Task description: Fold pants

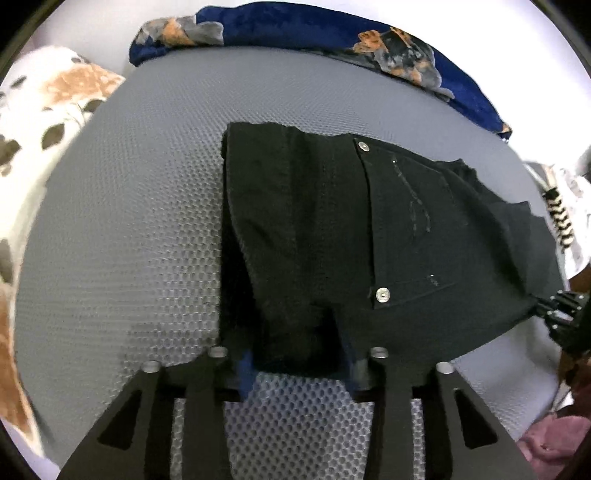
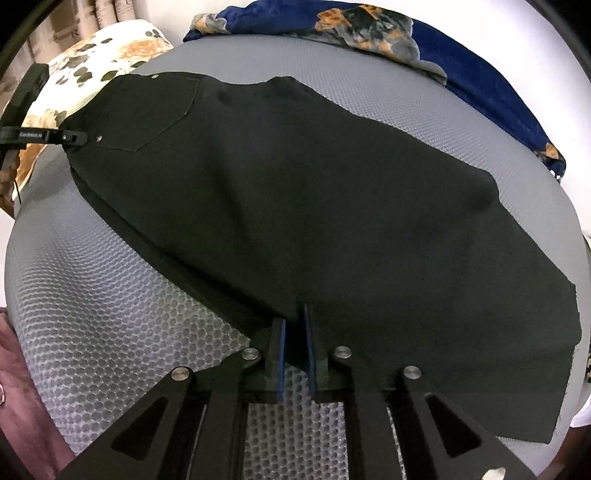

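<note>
Grey dimpled mat [image 1: 122, 221] carries black denim pants [image 1: 332, 229] with riveted pockets; in the left wrist view the left gripper [image 1: 299, 363] spreads wide around the fabric's near edge. From the right wrist, the right gripper [image 2: 294, 332] pinches the pants [image 2: 314, 203] hem, fingers narrowly parted, low and level.

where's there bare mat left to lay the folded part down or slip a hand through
Bare grey dimpled mat lies open between the black denim pants and the white floral cushion, and in a strip between the pants and the blue patterned blanket. It is crowded at the near edge, where the left gripper and right gripper meet the fabric.
</note>
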A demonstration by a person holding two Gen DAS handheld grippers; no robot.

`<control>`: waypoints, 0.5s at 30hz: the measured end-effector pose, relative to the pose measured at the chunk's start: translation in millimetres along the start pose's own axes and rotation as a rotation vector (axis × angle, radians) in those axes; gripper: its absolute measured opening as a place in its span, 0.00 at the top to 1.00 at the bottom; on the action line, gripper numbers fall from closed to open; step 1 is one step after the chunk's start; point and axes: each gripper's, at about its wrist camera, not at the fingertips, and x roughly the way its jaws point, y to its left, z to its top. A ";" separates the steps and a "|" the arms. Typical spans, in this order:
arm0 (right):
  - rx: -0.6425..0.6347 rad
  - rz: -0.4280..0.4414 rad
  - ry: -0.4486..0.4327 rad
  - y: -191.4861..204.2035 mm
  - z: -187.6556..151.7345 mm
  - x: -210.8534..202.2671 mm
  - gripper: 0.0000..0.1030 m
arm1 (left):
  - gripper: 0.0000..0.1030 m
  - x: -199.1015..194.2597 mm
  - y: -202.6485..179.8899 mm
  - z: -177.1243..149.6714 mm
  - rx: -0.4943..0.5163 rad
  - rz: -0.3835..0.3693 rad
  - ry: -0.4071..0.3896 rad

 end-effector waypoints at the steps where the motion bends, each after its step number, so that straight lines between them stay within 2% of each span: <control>1: 0.001 0.000 -0.002 -0.3 0.3 -0.2 0.90 | 0.48 -3.1 -1.1 -0.6 0.006 0.024 -0.002; 2: 0.004 0.001 -0.004 -0.5 0.3 -0.6 0.90 | 0.42 -6.7 -1.7 -1.6 0.015 0.049 -0.003; 6: 0.041 0.020 -0.015 -5.2 -0.1 -2.1 0.88 | 0.40 -29.3 -4.1 -8.8 0.038 0.078 -0.037; 8: 0.062 0.034 -0.022 -8.4 -0.8 -2.3 0.87 | 0.40 -40.0 -10.5 -12.5 0.073 0.149 -0.064; 10: 0.078 0.048 -0.026 -11.2 -1.1 -3.0 0.85 | 0.40 -48.1 -19.1 -17.6 0.151 0.201 -0.082; 12: 0.073 0.038 -0.033 -11.8 -1.8 -4.1 0.80 | 0.40 -52.2 -27.0 -20.3 0.185 0.261 -0.104; 13: 0.069 0.035 -0.037 -12.7 -2.0 -4.7 0.78 | 0.40 -54.2 -31.8 -18.9 0.195 0.247 -0.113; 15: 0.081 0.054 -0.045 -15.4 -2.7 -5.9 0.78 | 0.40 -63.5 -55.5 -18.3 0.239 0.150 -0.157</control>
